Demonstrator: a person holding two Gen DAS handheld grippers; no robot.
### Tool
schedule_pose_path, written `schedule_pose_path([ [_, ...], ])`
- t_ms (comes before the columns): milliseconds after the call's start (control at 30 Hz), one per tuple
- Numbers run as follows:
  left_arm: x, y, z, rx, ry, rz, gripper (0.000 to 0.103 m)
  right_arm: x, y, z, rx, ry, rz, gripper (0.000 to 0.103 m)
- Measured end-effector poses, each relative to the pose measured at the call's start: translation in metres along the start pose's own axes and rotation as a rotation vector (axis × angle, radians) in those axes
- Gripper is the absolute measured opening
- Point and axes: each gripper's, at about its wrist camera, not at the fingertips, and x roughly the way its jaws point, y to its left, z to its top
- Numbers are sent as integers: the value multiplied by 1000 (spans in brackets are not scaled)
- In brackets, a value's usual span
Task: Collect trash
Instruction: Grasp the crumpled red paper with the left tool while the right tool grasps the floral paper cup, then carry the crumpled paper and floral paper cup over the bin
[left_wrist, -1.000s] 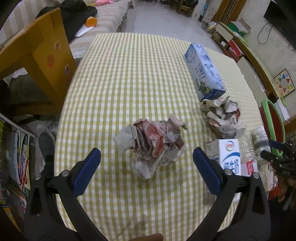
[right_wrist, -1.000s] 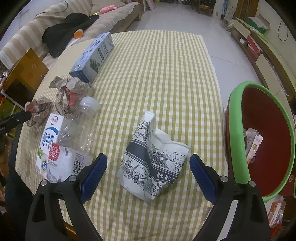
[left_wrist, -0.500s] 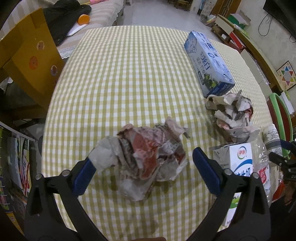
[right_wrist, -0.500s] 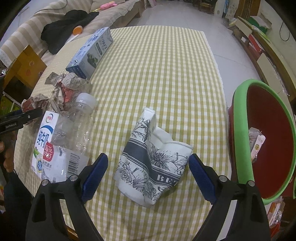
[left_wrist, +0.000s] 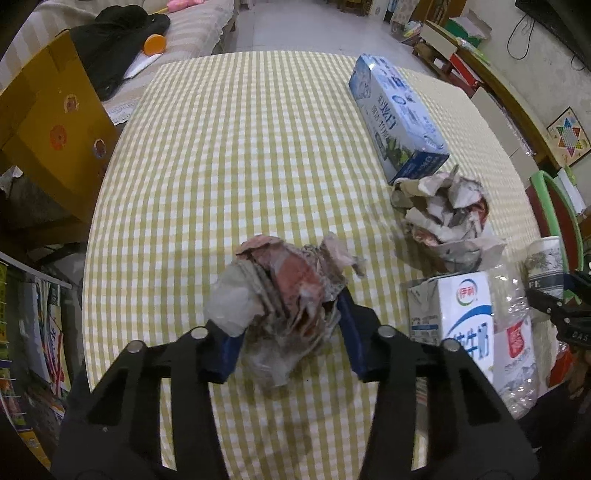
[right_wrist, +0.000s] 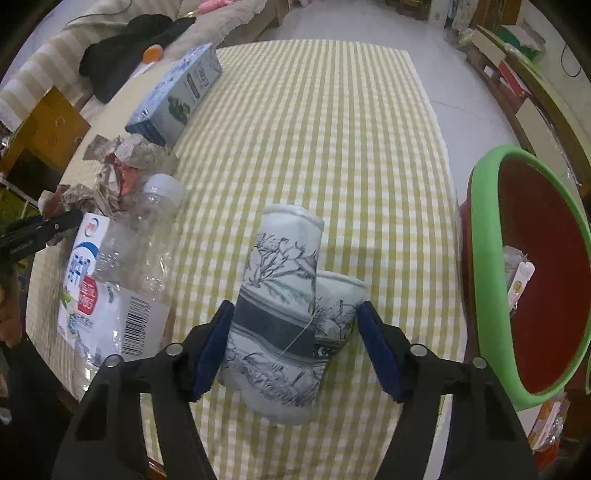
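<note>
**Both grippers closing on table trash at once**

The left gripper (left_wrist: 288, 332) has its jaws closing around a crumpled paper wad (left_wrist: 284, 284) on the checked tablecloth (left_wrist: 229, 155); both blue pads already touch its sides. The right gripper (right_wrist: 295, 343) is also closing, on a crushed paper cup (right_wrist: 284, 314) printed with grey flowers. Its left pad presses the cup, while the right pad looks just at the edge of the folded rim. The green-rimmed red bin (right_wrist: 491, 280) stands just beside the table on the right, with a few wrappers already inside.

Risks, as I judge them: the wad is loose and springy, so a shallow pinch may catch only outer flaps and let it tear free or drop on lifting. The cup is flattened and lopsided; squeezing could make it fold further or twist out sideways. The left gripper works near the milk carton (left_wrist: 461, 317) and could nudge it.

Still waiting on the cloth are a second paper wad (left_wrist: 443, 218), a clear plastic bottle (right_wrist: 147, 236) and a long blue box (left_wrist: 395, 114).

The lower sides of wad and cup are hidden behind the pads, so grip depth cannot be told. The bin's bottom is cut off
</note>
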Motion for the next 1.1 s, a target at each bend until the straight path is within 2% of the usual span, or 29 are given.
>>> schedule_pose_path([
  [67,-5,1,0,1,-12,2,42,-6,1,2,3,-13,12,42],
  [333,-29,9,-2,-13,-53,-4,41,-19,9,6,-13,-50,54,42],
  [633,-73,-4,5,-5,-128,-36,41,-55,19,14,-41,-148,86,42],
  [867,-103,-33,17,38,-168,-96,41,-87,16,17,-51,-211,112,42],
  [1100,-112,-73,31,105,-184,-146,41,-115,-7,19,-10,-276,79,42],
])
